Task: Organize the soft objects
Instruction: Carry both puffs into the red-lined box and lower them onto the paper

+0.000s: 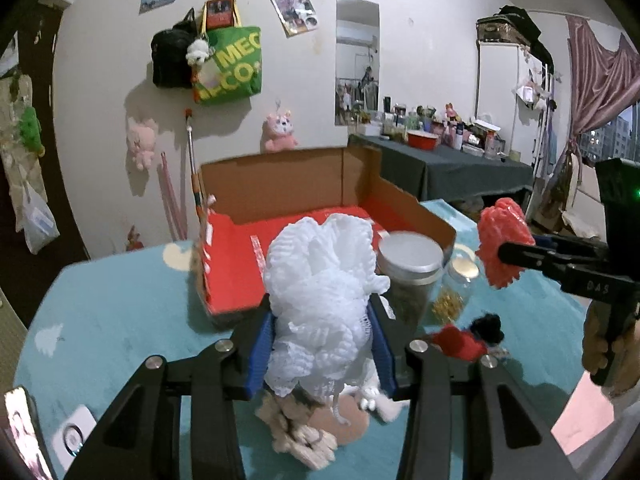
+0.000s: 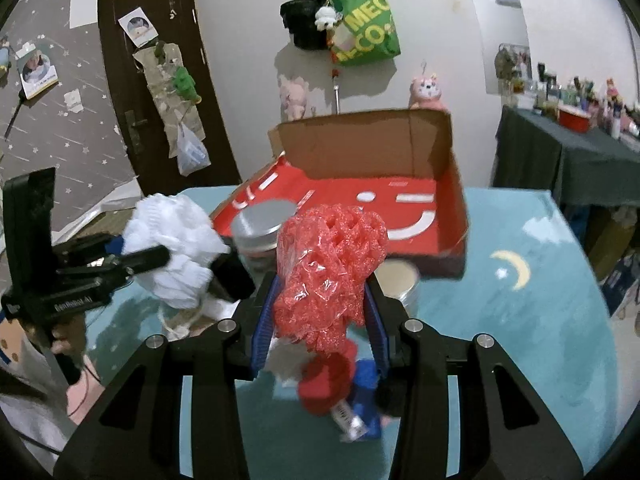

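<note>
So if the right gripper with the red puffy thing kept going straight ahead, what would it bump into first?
Probably the silver-lidded jar, standing just ahead of the right gripper and its red mesh puff. The open red cardboard box lies behind it. Depth is hard to judge here, so the puff might pass over the lid into the box.

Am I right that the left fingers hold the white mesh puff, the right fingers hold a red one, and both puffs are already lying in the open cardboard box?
Not quite. The white mesh puff is in the left gripper and the red mesh puff in the right gripper, but neither lies in the cardboard box. Both wrist views show them held in front of it.
</note>
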